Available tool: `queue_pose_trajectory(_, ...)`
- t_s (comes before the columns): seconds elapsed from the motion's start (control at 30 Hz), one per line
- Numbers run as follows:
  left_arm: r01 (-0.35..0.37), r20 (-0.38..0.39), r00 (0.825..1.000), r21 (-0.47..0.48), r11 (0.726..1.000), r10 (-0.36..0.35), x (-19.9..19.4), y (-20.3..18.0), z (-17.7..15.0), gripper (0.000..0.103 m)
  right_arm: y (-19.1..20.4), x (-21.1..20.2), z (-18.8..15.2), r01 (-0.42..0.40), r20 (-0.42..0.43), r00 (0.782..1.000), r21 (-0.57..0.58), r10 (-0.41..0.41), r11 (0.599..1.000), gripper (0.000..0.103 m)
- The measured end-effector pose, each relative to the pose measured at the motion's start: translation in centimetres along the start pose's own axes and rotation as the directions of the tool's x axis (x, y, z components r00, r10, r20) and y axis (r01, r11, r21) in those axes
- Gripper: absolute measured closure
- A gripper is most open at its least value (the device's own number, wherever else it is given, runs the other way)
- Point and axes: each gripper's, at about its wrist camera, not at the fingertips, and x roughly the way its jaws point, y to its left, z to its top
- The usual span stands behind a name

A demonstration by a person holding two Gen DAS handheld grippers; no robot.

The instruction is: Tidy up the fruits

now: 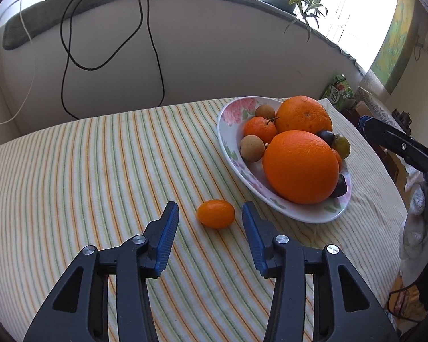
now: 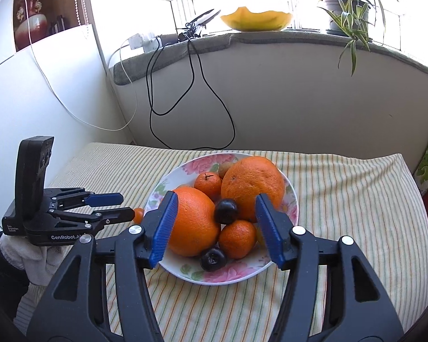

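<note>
Two large oranges point(image 2: 195, 222) sit in the one flowered plate point(image 2: 292, 199), along with two small mandarins point(image 2: 237, 238), two dark plums point(image 2: 226, 211) and two brown longans point(image 1: 252, 148) — plus one greenish-yellow small fruit point(image 1: 342, 146) at the plate's 3 o'clock edge in the left wrist view. One kumquat point(image 1: 215, 213) lies alone on the striped cloth, at about 8 o'clock from the plate. Two hand-held grippers show — left point(image 1: 209, 225) and right point(image 2: 214, 219) — and one potted plant point(image 2: 346, 11) stands on the sill.
</note>
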Motion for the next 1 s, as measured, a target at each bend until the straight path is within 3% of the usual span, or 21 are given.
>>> queue_pose_trajectory(0.2,-0.008,-0.019,1.000,0.014,1.000,0.008,1.0,-0.6,-0.4,0.059,-0.6,-1.3,-0.1,0.004,0.019,1.000,0.026,-0.005,1.000,0.044)
queue_pose_trajectory(0.3,-0.027,-0.014,1.000,0.025,0.999,0.028,1.0,-0.8,-0.3,0.075,-0.9,-1.6,-0.2,0.009,0.022,1.000,0.033,-0.010,0.999,0.044)
queue_pose_trajectory(0.63,-0.035,0.028,0.999,0.023,0.999,0.035,-0.6,-0.5,0.7,0.075,-2.1,-2.4,-0.9,-0.003,0.028,1.000,0.081,0.000,0.997,0.044)
queue_pose_trajectory(1.0,-0.024,0.092,0.996,0.050,0.998,0.019,-0.7,-2.8,4.2,0.075,-2.7,-3.2,-1.6,-0.007,0.037,0.999,0.085,0.004,0.996,0.044)
